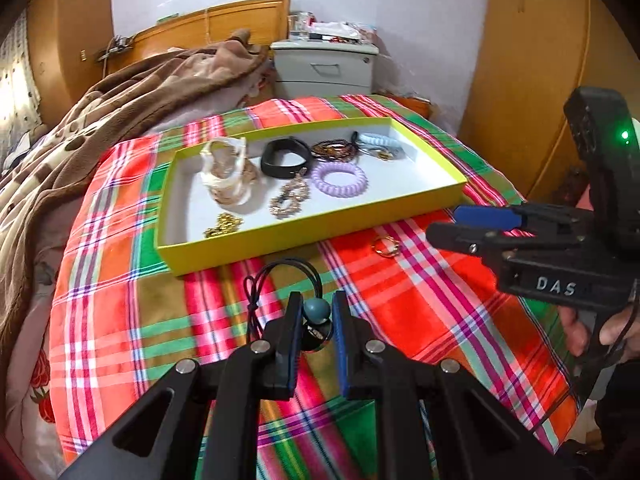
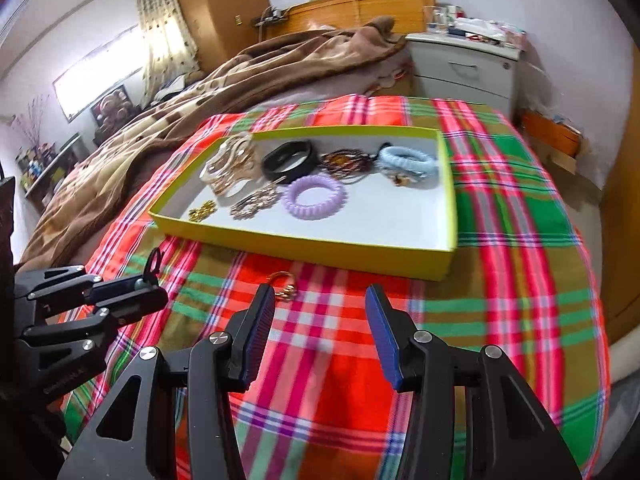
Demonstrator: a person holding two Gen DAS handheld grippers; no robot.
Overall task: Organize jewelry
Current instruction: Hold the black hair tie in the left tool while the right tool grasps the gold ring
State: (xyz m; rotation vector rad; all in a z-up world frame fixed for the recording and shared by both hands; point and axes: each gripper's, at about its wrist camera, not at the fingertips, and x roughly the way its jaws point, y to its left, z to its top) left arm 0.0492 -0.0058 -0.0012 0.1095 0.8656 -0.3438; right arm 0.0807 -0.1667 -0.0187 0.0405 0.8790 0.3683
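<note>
Elastic cord, thin and black, with a teal bead (image 1: 318,311) on it; that's the hair tie (image 1: 280,280) my left claw (image 1: 316,322) is pinching, pads pressed in on the bead end while the loop sticks out ahead of the tips over the plaid bedspread (image 1: 420,300), near side of the yellow tray (image 1: 280,242); I judge it near weightless, floppy, nothing to break; cord will flop and could snag on the tray wall, so the hard bead is the right place to hold, cord alone would slip; a second darker, shiny bead seems to sit just under the teal one, hard to tell.

Right claw (image 2: 320,308) is spread, nothing between its pads; gold ring piece (image 2: 282,286) lies on the bedspread just beyond its left finger (image 2: 260,320), near the tray's front wall; small, stiff, light, probably slick metal; I'd straddle the hoop and close across it, low to the fabric.

Tray already holds a lilac coil tie (image 2: 313,197), pale blue coil tie (image 2: 406,160), black band (image 2: 290,160), brown bead strands (image 2: 344,162), clear-and-gold bangles (image 2: 230,168), gold chain bits (image 2: 202,211).
</note>
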